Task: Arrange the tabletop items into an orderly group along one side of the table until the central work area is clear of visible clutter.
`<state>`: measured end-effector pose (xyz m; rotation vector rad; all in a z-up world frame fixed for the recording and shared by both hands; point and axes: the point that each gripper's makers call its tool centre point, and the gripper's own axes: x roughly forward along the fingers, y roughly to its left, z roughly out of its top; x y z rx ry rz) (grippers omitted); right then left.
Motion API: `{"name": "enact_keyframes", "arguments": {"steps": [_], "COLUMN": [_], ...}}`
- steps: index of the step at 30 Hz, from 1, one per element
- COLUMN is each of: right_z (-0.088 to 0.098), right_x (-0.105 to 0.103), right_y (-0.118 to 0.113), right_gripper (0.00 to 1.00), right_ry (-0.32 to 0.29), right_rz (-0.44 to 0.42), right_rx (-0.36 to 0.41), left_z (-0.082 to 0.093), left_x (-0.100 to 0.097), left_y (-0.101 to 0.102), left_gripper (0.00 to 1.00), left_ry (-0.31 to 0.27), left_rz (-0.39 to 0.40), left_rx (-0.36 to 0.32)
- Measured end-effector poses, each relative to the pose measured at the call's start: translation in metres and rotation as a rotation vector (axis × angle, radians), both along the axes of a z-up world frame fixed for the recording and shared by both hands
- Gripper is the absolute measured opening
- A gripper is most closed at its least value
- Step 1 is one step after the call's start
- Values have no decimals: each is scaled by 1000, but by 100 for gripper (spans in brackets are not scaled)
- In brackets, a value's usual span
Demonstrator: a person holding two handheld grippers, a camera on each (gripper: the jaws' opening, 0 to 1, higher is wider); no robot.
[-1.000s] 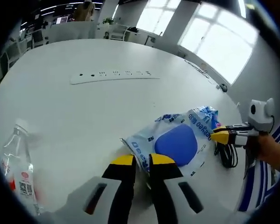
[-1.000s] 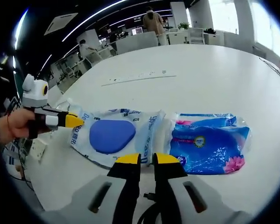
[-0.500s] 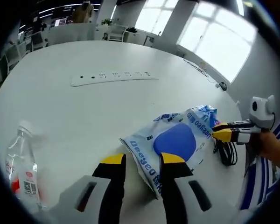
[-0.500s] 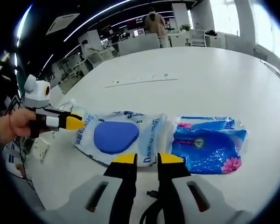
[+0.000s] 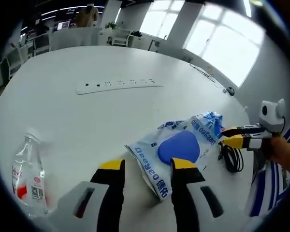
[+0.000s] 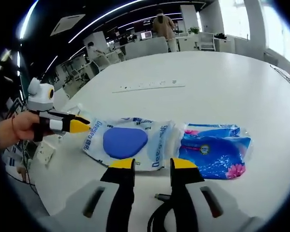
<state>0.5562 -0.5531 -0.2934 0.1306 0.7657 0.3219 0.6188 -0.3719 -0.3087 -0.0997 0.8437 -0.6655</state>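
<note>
Crosswise, wipes pack (image 6: 128, 142) end-on to blue pack (image 6: 214, 153).

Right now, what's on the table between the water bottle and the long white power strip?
Nothing. In the left gripper view, only bare white table lies between the water bottle and the power strip.

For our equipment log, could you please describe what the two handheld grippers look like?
Left gripper and right gripper match: two black jaws with yellow tips rising from a pale grey body. Seen from across, each has yellow-tipped jaws and a white-and-black section near the hand. A blue-and-white striped garment shows beside it.
</note>
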Motion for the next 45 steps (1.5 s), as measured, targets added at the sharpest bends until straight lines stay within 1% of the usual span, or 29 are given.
{"name": "enact_keyframes", "arguments": {"steps": [4, 9, 22, 32, 36, 40, 45], "right_z": [2, 6, 21, 33, 38, 44, 52], "right_x": [-2, -4, -12, -16, -18, -22, -26], "right_y": [2, 5, 13, 23, 25, 27, 30], "right_gripper": [33, 36, 46, 51, 52, 53, 53], "right_ry": [3, 3, 2, -6, -12, -17, -26], "right_rz": [14, 26, 64, 101, 114, 131, 146], "right_rx": [-1, 9, 29, 36, 38, 31, 31], "left_z": [4, 9, 22, 36, 44, 50, 59], "left_x": [-2, -6, -21, -32, -36, -41, -49], "left_y": [3, 6, 14, 25, 29, 33, 38], "left_gripper": [42, 45, 56, 61, 65, 65, 67], "left_ry": [-7, -14, -34, -43, -44, -55, -67], "left_rz": [1, -1, -18, -7, 11, 11, 19], "left_rx": [0, 1, 0, -9, -28, -19, -28]}}
